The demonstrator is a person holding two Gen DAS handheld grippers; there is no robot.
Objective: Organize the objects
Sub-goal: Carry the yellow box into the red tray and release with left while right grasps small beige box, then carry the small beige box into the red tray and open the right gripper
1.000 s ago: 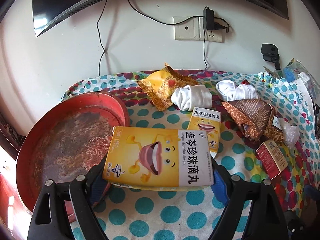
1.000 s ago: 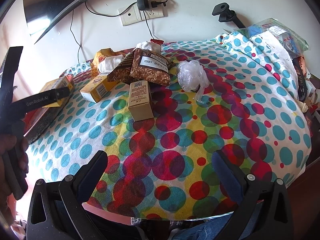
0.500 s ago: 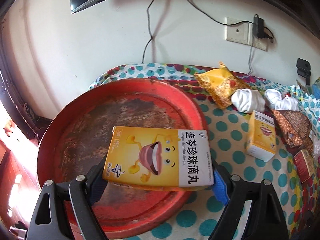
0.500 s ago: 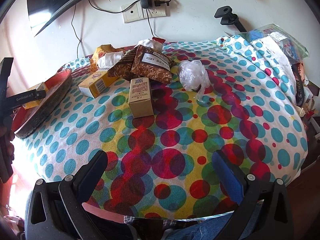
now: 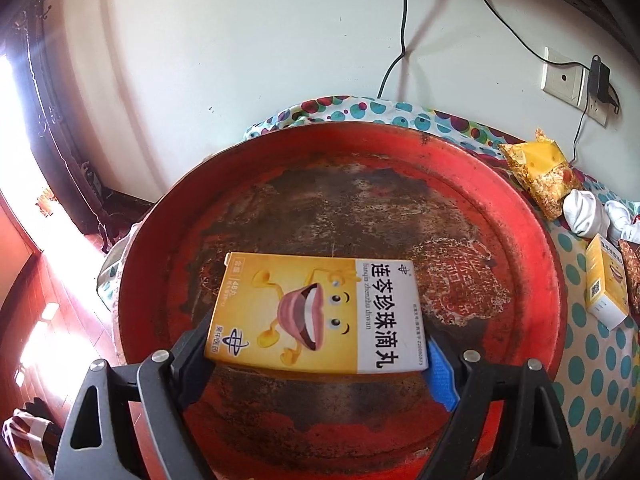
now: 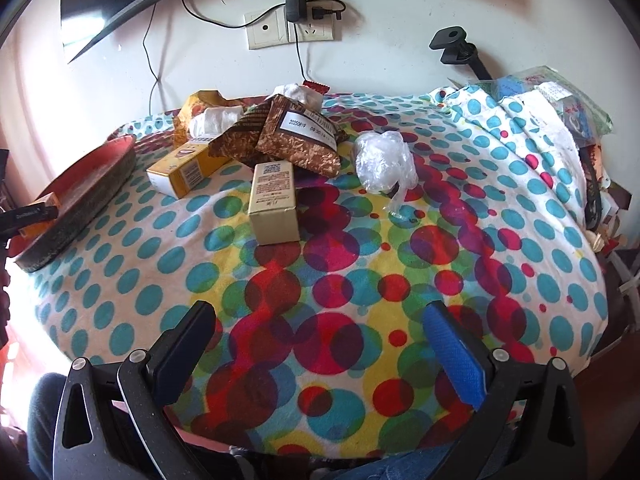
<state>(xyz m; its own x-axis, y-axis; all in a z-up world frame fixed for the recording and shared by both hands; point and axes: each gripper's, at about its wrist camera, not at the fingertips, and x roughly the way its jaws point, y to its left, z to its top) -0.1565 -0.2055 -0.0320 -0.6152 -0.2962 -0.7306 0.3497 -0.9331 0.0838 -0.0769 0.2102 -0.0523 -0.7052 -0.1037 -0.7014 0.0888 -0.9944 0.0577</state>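
My left gripper (image 5: 320, 356) is shut on a yellow medicine box (image 5: 316, 312) with a cartoon mouth and holds it flat just over the worn red round tray (image 5: 532, 240). The tray (image 6: 80, 188) shows at the far left in the right wrist view, with the left gripper (image 6: 28, 216) beside it. My right gripper (image 6: 320, 344) is open and empty above the polka-dot cloth (image 6: 320, 280). A second yellow box (image 6: 184, 172), a beige box (image 6: 274, 200), brown packets (image 6: 296, 136) and a clear plastic bag (image 6: 384, 160) lie on the cloth.
A yellow snack bag (image 5: 540, 172) and white socks (image 5: 584, 212) lie right of the tray. A wall socket with charger (image 6: 296, 20) and cables is behind. A black clamp (image 6: 456, 48) and piled clutter (image 6: 560, 100) sit at the far right. The table edge drops off at left (image 5: 108, 280).
My left gripper has carried the yellow box leftward from over the cloth to over the middle of the red tray. The right gripper has stayed open, shifting only slightly.
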